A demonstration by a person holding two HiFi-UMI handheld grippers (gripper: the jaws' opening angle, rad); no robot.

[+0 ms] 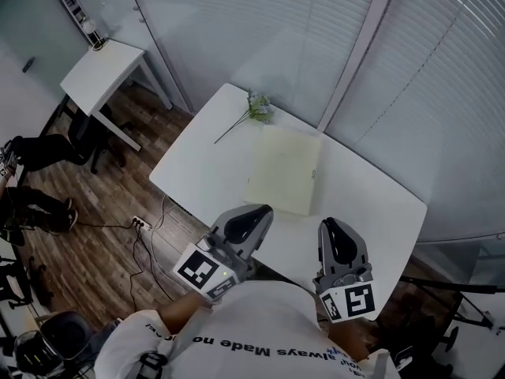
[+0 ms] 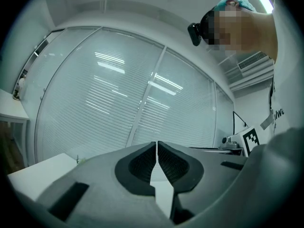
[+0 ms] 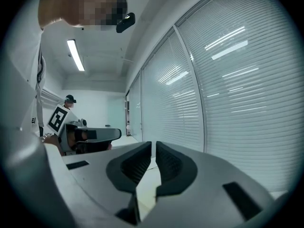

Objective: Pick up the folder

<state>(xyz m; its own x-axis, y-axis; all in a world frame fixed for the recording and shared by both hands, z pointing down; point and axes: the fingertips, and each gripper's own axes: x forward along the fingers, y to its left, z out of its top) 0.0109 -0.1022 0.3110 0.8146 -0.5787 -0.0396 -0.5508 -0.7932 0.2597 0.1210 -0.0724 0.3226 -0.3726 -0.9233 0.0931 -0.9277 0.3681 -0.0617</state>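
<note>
**Both grippers closed and empty, short of the folder**

The left gripper and the right gripper each have their jaws together with nothing between them. Both are held level over the near edge of the white table. The pale folder lies flat just beyond their tips, untouched. A flower sprig lies past its far corner, perhaps touching it.

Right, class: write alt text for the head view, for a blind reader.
A pale yellow folder lies flat on a white table, a flower sprig near its far corner. The left hand-held gripper and the right hand-held gripper, both shut and empty, hover at the near edge.
</note>
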